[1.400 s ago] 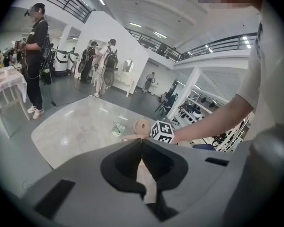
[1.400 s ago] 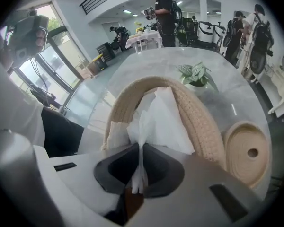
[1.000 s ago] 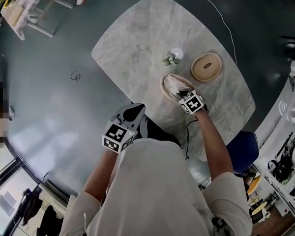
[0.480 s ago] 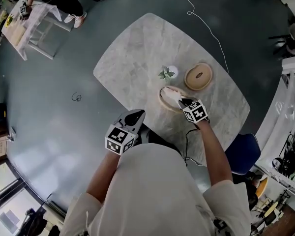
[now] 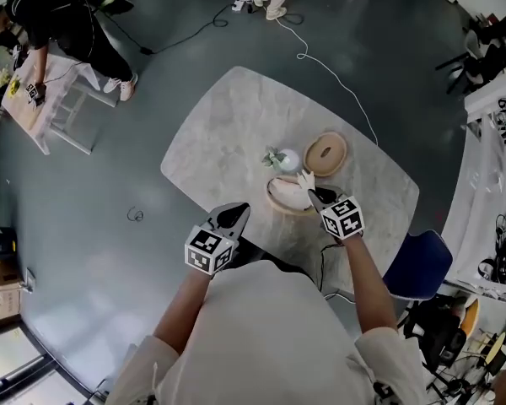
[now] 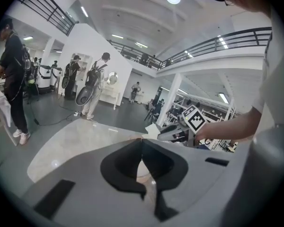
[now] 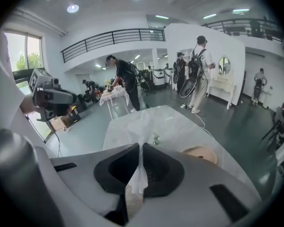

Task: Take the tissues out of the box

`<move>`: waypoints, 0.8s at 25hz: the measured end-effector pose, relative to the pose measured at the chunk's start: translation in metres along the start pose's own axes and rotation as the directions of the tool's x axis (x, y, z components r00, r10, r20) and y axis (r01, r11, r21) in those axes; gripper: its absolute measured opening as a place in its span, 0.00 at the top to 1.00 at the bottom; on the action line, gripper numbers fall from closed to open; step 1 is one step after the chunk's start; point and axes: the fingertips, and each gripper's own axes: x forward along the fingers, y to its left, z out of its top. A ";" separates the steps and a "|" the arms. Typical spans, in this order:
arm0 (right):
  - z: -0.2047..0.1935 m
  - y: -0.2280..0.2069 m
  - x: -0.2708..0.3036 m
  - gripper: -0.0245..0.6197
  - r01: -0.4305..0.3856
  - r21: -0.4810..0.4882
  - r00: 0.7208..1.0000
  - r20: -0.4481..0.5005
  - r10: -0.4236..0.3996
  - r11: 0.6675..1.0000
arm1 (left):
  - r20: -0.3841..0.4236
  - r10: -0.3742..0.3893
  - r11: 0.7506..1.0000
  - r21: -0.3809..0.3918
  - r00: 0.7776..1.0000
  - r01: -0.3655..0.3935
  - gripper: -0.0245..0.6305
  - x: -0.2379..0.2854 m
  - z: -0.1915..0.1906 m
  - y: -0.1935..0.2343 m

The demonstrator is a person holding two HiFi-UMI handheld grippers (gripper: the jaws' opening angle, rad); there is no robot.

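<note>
Head view: open box (image 5: 280,199) on marble desk (image 5: 228,133). Lid (image 5: 325,153) lies just behind-right of box, small plant vase (image 5: 285,159) just behind it. Right hand-held gripper (image 5: 314,192) sits over box's right rim, w/ a white tissue (image 5: 304,178) at its tips. Left hand-held gripper (image 5: 236,213) is left of box, near desk edge.

Left gripper view: jaws together, nothing btwn them.

Right gripper view: jaws pinched on the tissue, which stands up above box; lid shows to the right.
</note>
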 end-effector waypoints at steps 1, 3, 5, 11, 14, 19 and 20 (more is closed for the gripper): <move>0.008 0.001 -0.009 0.89 0.010 0.003 1.000 0.028 -0.010 1.000 | 0.004 -0.006 1.000 0.007 1.000 0.006 0.95 0.001 0.004 0.000; 0.023 0.003 -0.025 0.89 0.033 0.006 0.996 0.077 -0.034 0.999 | 0.010 -0.015 1.000 0.017 1.000 0.015 0.95 0.004 0.010 0.001; 0.036 0.005 -0.041 0.89 0.058 0.010 0.991 0.122 -0.058 0.998 | 0.014 -0.025 0.999 0.028 1.000 0.025 0.95 0.007 0.015 0.002; 0.068 0.010 -0.085 0.89 0.081 0.071 0.966 0.241 -0.096 0.994 | 0.022 -0.071 0.996 0.062 0.997 0.070 0.95 0.024 0.037 -0.002; 0.080 0.014 -0.106 0.89 0.083 0.103 0.949 0.295 -0.110 0.991 | 0.036 -0.103 0.991 0.085 0.994 0.100 0.95 0.027 0.052 -0.012; 0.096 0.022 -0.143 0.89 0.116 0.147 0.896 0.411 -0.167 0.982 | 0.083 -0.148 0.982 0.134 0.985 0.136 0.95 0.026 0.083 -0.028; 0.098 0.024 -0.151 0.89 0.126 0.152 0.885 0.430 -0.180 0.980 | 0.094 -0.152 0.981 0.139 0.984 0.138 0.95 0.025 0.088 -0.030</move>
